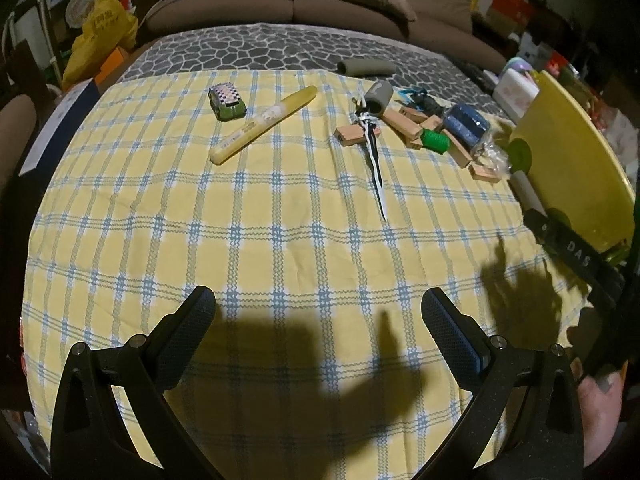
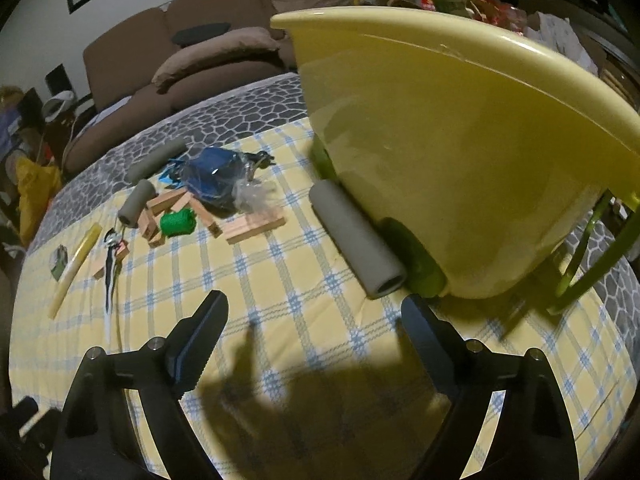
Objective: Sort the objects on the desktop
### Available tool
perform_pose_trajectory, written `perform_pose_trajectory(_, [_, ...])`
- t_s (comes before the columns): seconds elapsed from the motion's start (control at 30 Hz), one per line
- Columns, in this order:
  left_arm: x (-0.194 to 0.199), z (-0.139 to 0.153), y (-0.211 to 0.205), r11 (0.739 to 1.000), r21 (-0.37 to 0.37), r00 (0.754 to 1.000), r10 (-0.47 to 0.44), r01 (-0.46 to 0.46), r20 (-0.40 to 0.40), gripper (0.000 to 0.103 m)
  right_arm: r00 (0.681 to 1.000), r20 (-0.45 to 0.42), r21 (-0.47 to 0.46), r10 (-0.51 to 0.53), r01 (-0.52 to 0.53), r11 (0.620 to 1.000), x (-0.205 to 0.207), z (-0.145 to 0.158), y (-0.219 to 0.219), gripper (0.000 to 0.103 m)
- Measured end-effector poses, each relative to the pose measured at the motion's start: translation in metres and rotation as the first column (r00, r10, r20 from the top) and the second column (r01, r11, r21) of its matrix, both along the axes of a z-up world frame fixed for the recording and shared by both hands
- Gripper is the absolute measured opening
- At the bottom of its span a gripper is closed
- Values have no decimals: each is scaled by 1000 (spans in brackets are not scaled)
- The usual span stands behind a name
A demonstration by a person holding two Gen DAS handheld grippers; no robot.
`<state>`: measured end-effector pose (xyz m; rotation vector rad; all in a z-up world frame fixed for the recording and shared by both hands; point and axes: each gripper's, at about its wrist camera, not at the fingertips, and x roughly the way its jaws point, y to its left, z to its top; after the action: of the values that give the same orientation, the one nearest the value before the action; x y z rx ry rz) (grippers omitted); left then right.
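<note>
Both the left hand-held gripper (image 1: 318, 320) and right hand-held gripper (image 2: 314, 322) hover spread and empty over the bench (image 1: 280, 240); sorting seems barely begun; the grey foam tube (image 2: 356, 240) touches the yellow basin (image 2: 460, 160), probably the bin; next, the right one closes on that tube.

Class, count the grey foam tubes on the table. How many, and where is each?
3: one far back on the dark cloth, one atop the block pile, one beside the yellow tub. The pile might hide others.
</note>
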<state>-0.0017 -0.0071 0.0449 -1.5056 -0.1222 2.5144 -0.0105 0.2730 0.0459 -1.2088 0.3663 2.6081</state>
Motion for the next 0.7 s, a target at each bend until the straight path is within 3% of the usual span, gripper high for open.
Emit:
perform_pose_trajectory(0.17, [1, -1, 1, 1000, 2, 1000, -7, 7, 0, 103, 1000, 24, -46, -5, 6, 999, -8, -9, 9, 88])
perform_pose_trajectory(0.37, [1, -3, 0, 1000, 6, 1000, -7, 7, 4, 103, 999, 18, 38, 37, -38, 999, -19, -4, -2, 75])
perform_pose_trajectory(0.7, [0, -8, -1, 1000, 17, 1000, -4, 4, 13, 103, 995, 60, 127, 81, -88, 988, -47, -11, -3, 18])
